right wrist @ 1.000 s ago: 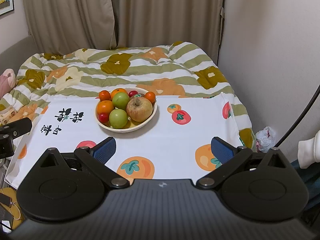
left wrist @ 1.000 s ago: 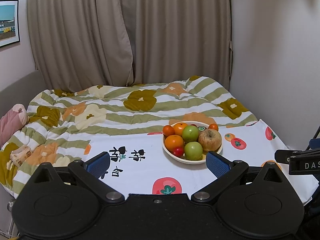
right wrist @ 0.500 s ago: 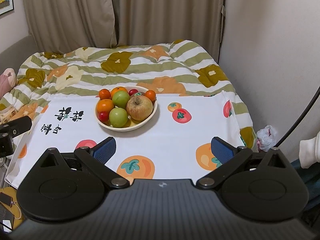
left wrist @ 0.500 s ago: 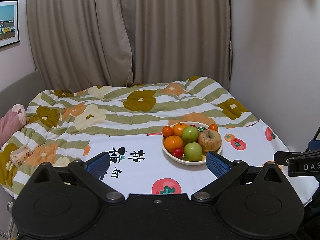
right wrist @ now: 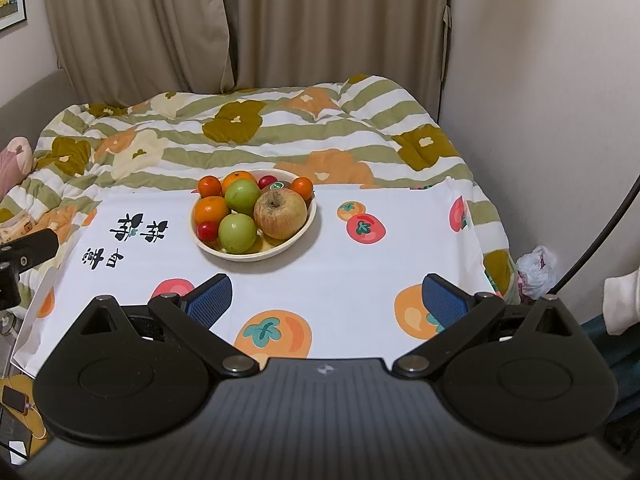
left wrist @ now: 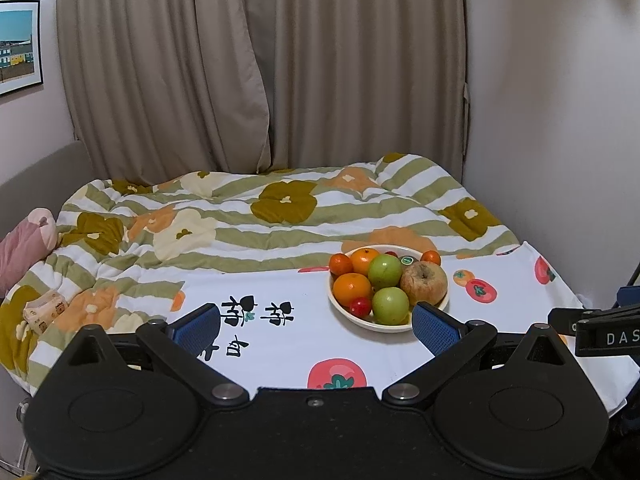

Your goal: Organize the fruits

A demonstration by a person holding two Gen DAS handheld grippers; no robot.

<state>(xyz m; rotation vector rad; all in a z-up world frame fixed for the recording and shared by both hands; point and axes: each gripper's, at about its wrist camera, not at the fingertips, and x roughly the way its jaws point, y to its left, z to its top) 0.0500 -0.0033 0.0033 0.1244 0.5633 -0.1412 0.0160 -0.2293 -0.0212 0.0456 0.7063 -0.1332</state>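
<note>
All fruit heaped in the bowl (right wrist: pixel 297 236), on the white cloth (right wrist: pixel 340 272); nothing loose around the bowl, only printed fruit on the cloth. Fits two stages alike: fruit gathered in, or a full bowl waiting to be sorted out; no telling which.

Left gripper (left wrist: pixel 316 326) spread wide, nothing between the pads, hanging just short of the bowl's near rim; right gripper (right wrist: pixel 327 296) likewise spread and bare, further back from the bowl.

In the bowl: big apple (right wrist: pixel 280 215) at the right; two green fruits (right wrist: pixel 237 233) in the middle; oranges (right wrist: pixel 211 209) at the left; small red ones (right wrist: pixel 207 230) tucked low at the near left and the far rim.

For any pick: take from the top of the heap; close across the widest part; go gently, round skins slip; mind neighbours rolling over the shallow rim; soft bedding under the cloth, so press lightly on the bowl.
</note>
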